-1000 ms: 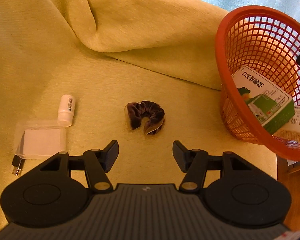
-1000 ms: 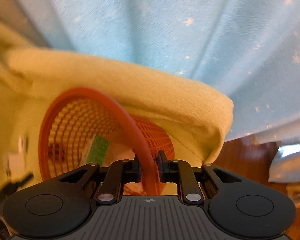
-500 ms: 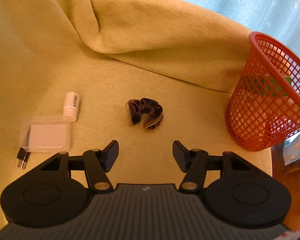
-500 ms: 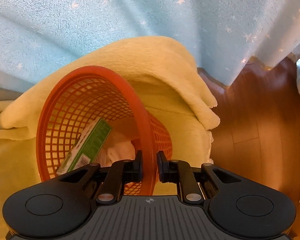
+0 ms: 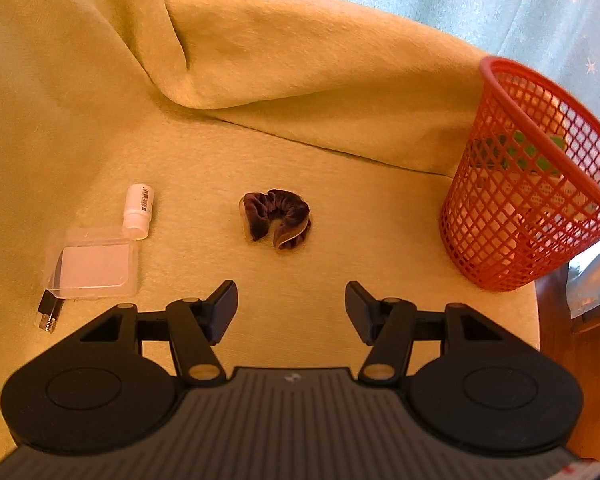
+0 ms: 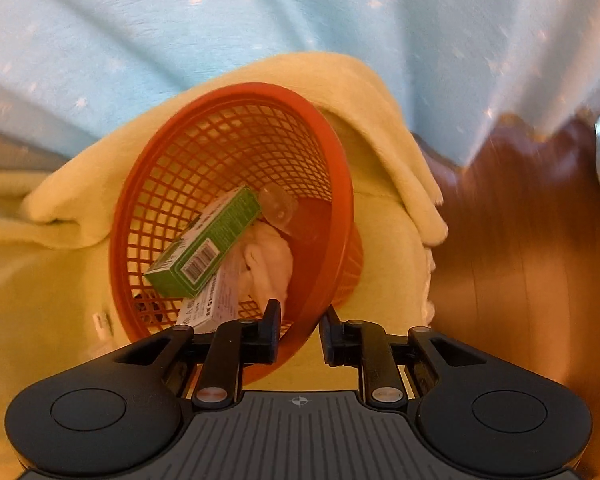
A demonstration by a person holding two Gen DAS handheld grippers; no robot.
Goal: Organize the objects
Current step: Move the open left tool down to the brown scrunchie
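Basket [image 6: 340,184] rim sits between the right fingers [image 6: 274,320] — slightly parted; left fingers [image 5: 224,308] spread wide — empty.

A rumpled yellow blanket [image 5: 300,80] lay before a pale blue starred curtain [image 6: 260,20], beside wooden floor [image 6: 520,260].

Left tongs [image 5: 291,307]: I have them spread wide, both dark pads [image 5: 224,306] in plain view, nothing between them, nothing touching either one. They point forward and tilt down, hanging free in the air.

Right tongs [image 6: 299,330]: I have them parted by a narrow gap, fingers level and pointing forward. The left pad [image 6: 273,322] sits inside a rim, the right pad outside it, the rim passing through the gap. I cannot tell whether either pad touches it.
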